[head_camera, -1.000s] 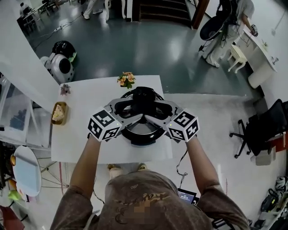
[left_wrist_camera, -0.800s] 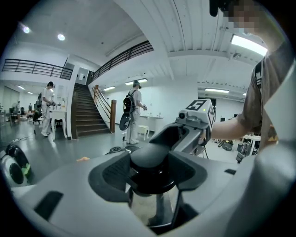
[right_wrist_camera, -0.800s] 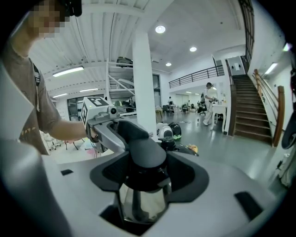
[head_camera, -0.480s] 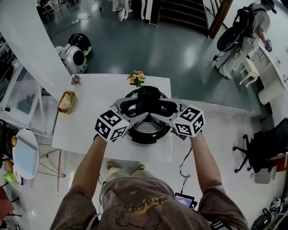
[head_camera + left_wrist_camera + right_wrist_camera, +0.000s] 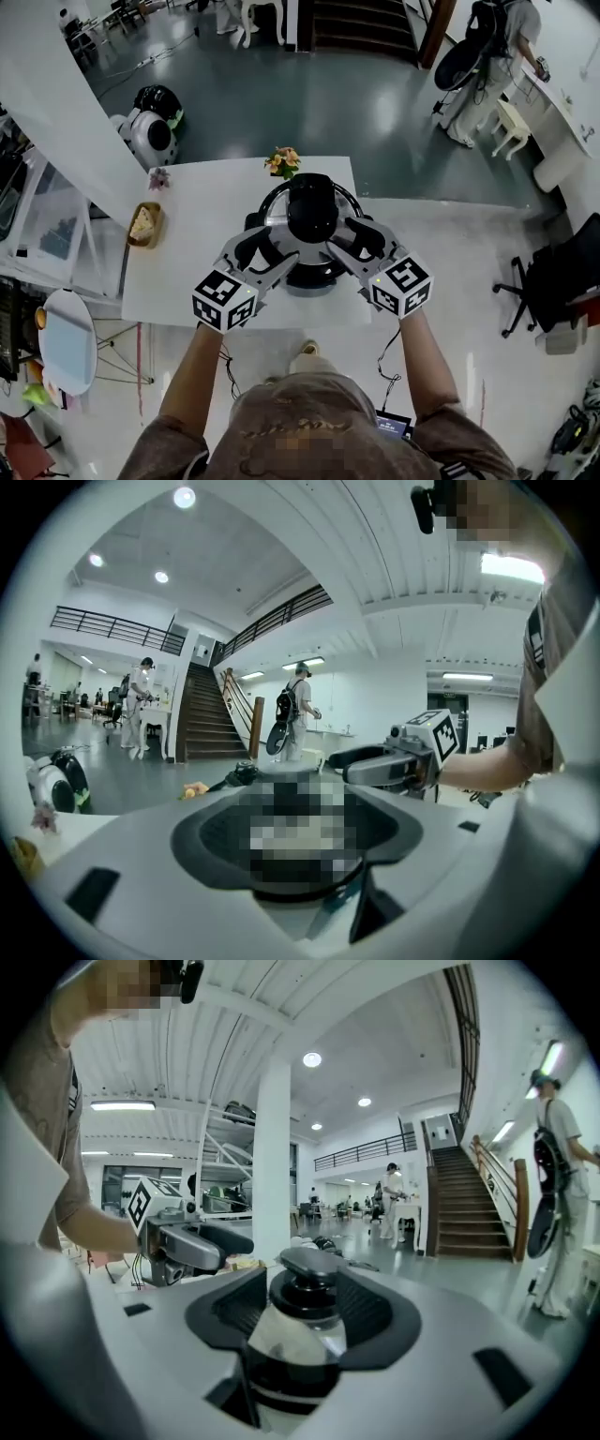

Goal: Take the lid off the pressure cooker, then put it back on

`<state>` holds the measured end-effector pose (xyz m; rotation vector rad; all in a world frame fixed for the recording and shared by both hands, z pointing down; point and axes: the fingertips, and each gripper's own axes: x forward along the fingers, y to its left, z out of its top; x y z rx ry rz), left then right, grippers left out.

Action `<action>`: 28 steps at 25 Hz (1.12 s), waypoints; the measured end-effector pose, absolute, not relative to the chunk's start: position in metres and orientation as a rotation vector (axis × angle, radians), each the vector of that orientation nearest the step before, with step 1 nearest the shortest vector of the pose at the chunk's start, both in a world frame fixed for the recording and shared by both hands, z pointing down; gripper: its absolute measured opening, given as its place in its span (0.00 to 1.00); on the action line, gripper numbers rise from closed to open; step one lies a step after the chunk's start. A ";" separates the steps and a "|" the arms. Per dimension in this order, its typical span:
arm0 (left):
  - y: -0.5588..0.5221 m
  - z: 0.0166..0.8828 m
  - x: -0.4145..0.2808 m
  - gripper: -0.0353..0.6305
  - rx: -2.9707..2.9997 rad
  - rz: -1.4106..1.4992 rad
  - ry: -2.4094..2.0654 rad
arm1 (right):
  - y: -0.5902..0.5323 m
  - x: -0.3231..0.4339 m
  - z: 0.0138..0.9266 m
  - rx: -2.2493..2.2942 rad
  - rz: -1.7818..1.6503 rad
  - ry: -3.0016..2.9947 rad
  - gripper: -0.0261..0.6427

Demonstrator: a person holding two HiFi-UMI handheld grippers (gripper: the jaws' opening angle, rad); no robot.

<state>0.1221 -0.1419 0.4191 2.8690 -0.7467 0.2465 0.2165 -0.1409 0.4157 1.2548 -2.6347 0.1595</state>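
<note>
The lid (image 5: 312, 214) sits on the pressure cooker (image 5: 314, 278), on the right part of the desk (image 5: 192, 248). The left hand-held gripper (image 5: 270, 249), jaws just widening, and the right hand-held gripper (image 5: 350, 242), jaws just narrowing, are both released and grip nothing. The lid is either unlifted or already replaced.

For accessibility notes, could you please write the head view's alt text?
A person's left gripper and right gripper flank a lidded pressure cooker on a table. The left has just been opening, the right closing, nothing gripped between either's jaws.
</note>
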 end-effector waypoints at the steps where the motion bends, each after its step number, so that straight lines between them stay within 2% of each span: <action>1: -0.133 0.419 0.114 0.49 2.868 0.239 -0.749 | -0.130 0.215 0.415 1.286 0.166 -2.631 0.38; 10: -0.050 0.418 0.062 0.47 2.875 0.170 -0.708 | -0.028 0.176 0.422 1.449 0.235 -2.574 0.36; 23: 0.031 0.429 0.036 0.46 2.854 0.114 -0.733 | 0.074 0.151 0.445 1.578 0.330 -2.547 0.33; 26: 0.037 0.433 0.028 0.42 2.818 0.082 -0.810 | 0.081 0.159 0.444 1.625 0.326 -2.555 0.30; 28: 0.038 0.435 0.024 0.36 2.798 0.069 -0.870 | 0.084 0.166 0.444 1.643 0.324 -2.562 0.24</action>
